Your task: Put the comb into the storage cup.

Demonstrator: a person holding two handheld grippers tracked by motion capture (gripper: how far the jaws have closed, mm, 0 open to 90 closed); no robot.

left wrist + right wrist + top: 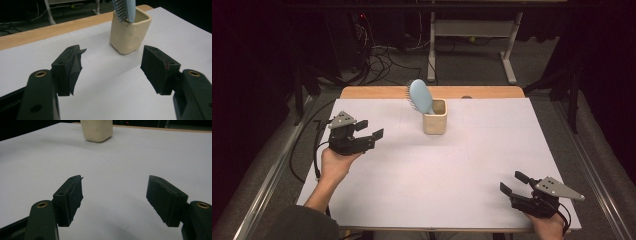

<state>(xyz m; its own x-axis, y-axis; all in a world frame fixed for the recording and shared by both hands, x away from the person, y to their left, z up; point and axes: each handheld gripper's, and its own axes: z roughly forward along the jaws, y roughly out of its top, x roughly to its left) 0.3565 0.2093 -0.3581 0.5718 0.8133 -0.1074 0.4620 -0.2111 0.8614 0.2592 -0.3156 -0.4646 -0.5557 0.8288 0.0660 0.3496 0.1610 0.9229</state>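
A cream square cup (435, 117) stands upright at the back middle of the white table sheet (437, 170). A light blue hairbrush (420, 97) leans in it, head up and tilted left, bristles facing left. My left gripper (371, 129) hovers open to the left of the cup, a hand's width away, nothing between its jaws. In the left gripper view the cup (130, 31) and brush (125, 10) lie ahead, slightly right of my left gripper (112, 65). My right gripper (513, 183) rests open at the front right corner. The right gripper view has my right gripper (115, 192) empty, the cup (97, 130) far ahead.
A wooden table edge (377, 93) runs along the back of the sheet. Beyond it on the floor are cables (382, 60) and a white desk frame (472, 35). Metal rails (267, 175) flank the table on both sides.
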